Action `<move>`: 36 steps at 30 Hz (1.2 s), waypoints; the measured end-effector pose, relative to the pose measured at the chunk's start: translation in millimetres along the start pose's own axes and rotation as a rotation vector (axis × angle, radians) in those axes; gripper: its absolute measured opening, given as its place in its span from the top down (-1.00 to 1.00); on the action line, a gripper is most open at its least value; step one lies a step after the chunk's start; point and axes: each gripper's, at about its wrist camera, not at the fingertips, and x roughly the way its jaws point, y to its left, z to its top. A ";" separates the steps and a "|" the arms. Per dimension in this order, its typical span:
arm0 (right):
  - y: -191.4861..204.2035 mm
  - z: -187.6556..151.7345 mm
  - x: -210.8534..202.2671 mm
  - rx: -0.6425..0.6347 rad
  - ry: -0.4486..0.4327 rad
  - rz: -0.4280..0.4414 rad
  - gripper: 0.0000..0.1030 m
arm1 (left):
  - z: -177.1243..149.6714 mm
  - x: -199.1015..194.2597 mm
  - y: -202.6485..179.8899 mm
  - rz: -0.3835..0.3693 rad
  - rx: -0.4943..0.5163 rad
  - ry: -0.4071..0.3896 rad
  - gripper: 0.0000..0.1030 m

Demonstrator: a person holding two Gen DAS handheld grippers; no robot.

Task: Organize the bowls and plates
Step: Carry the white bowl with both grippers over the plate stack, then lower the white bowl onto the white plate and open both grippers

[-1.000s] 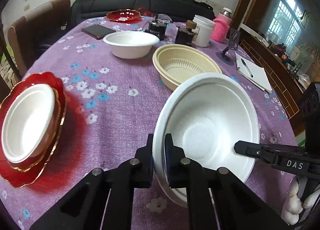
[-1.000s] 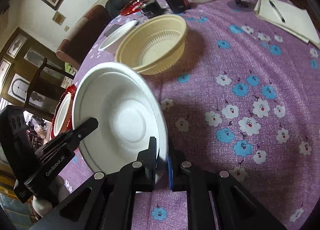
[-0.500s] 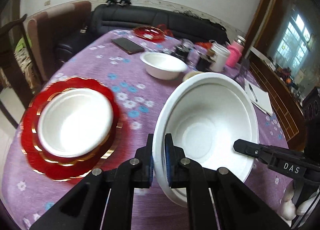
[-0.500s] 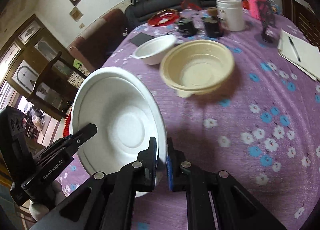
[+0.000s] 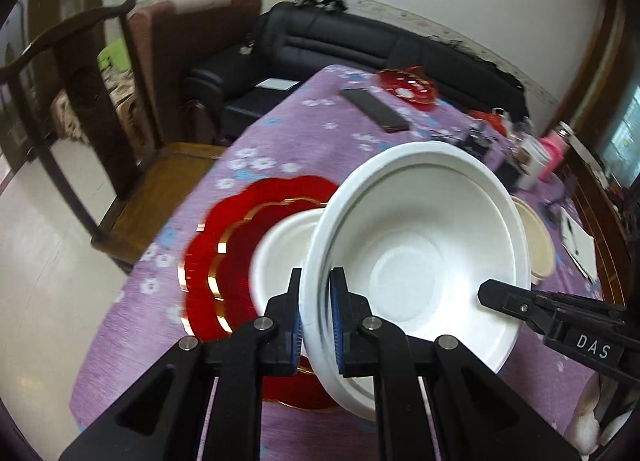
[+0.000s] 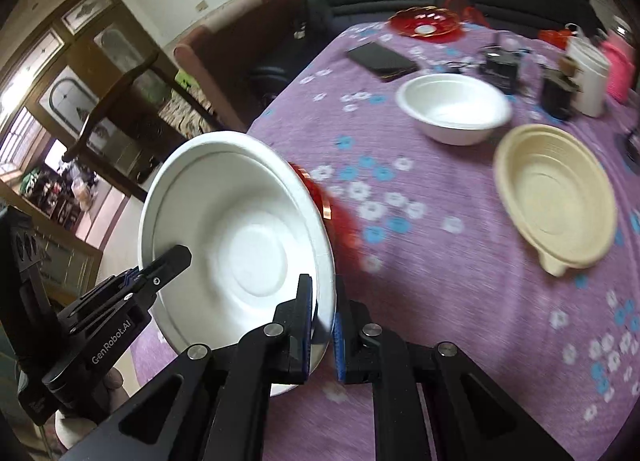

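Note:
Both grippers hold one large white bowl point(image 5: 416, 261) by its rim, above the table. My left gripper point(image 5: 316, 317) is shut on its left rim; my right gripper point(image 6: 322, 317) is shut on its right rim. The bowl also shows in the right wrist view point(image 6: 240, 237). It hangs over the right part of a stack of red scalloped plates point(image 5: 224, 261) that carries a smaller white bowl point(image 5: 280, 257). A second white bowl point(image 6: 454, 109) and a beige bowl point(image 6: 556, 197) sit farther on the table. A small red plate point(image 6: 426, 23) lies at the far end.
The purple flowered tablecloth point(image 6: 440, 261) covers the table. A black phone point(image 6: 382, 61), dark jars point(image 6: 500, 65), a white cup point(image 6: 588, 77) and a pink bottle point(image 6: 618, 65) stand at the far side. A wooden chair point(image 5: 120, 109) and black sofa point(image 5: 360, 45) border the table.
Both grippers have carried the large white bowl leftward, from beside the beige bowl to over the red plate stack. Both grips stayed shut.

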 end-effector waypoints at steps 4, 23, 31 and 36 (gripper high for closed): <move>13.8 10.6 22.5 -0.016 0.027 -0.032 0.79 | 5.8 18.9 24.0 -0.003 -0.049 0.045 0.79; 18.9 27.8 56.1 -0.015 0.049 -0.061 0.68 | 16.5 25.4 56.3 -0.008 -0.145 0.053 0.06; 17.2 32.1 38.3 0.010 -0.058 -0.024 -0.13 | 16.5 2.9 66.7 -0.042 -0.185 -0.010 -0.12; 29.8 44.0 21.7 -0.028 -0.157 -0.072 0.01 | 14.2 -4.0 74.3 -0.068 -0.214 -0.032 -0.12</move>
